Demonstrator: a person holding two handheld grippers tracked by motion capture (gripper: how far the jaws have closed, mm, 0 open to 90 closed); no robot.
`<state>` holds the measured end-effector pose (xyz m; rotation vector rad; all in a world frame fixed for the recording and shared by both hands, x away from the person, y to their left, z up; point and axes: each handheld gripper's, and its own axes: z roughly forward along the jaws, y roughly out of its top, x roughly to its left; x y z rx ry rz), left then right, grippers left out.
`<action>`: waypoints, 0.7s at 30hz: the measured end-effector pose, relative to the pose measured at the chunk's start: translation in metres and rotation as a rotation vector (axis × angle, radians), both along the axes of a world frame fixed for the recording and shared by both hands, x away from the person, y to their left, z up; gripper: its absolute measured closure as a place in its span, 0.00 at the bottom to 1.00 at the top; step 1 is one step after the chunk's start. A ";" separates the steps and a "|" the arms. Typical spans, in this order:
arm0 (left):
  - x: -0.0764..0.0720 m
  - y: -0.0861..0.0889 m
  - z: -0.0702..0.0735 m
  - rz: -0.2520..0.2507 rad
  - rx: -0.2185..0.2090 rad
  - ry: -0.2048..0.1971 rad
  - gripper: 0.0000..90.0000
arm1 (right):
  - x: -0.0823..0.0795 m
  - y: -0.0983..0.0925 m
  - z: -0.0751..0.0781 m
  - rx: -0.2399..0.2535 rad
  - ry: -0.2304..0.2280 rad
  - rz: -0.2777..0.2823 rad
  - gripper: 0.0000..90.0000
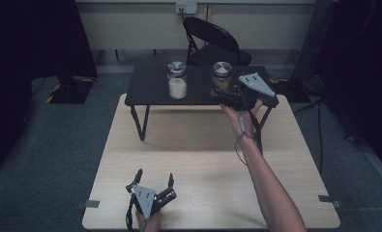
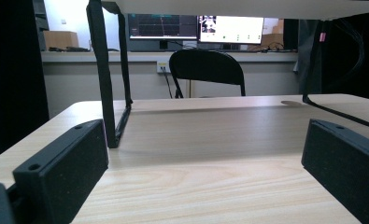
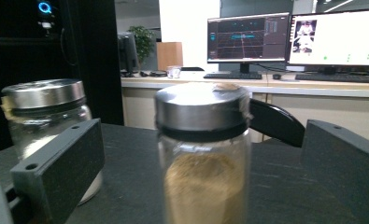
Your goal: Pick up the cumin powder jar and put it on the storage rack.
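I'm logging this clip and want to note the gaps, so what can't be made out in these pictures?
- Jar with brown contents: its base is cut off by the bottom edge of the right gripper view; contents blurred.
- Jar with white contents: lower part hidden by the right gripper near jaw.
- Monitor text: too small in the left gripper view.
- Left gripper hand: cut off by the high view's bottom edge.

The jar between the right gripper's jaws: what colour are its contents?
Brownish tan powder, best seen in the right gripper view.

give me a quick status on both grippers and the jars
Left gripper open, low over the table. Right gripper open around brown jar, not clamped. White jar beside it, untouched.
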<state>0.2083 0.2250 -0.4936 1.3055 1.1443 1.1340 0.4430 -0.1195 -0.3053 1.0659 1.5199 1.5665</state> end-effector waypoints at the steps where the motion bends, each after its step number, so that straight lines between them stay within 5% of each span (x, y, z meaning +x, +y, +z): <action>1: 0.000 0.000 0.000 -0.002 0.001 0.000 0.00 | -0.001 0.000 0.000 -0.001 0.008 0.006 0.00; 13: 0.000 0.001 0.000 -0.005 -0.001 0.000 0.00 | -0.022 -0.005 0.003 -0.072 0.006 0.050 0.00; 21: 0.000 0.001 0.000 -0.006 -0.002 0.000 0.00 | -0.044 -0.016 -0.014 -0.069 -0.011 0.047 0.00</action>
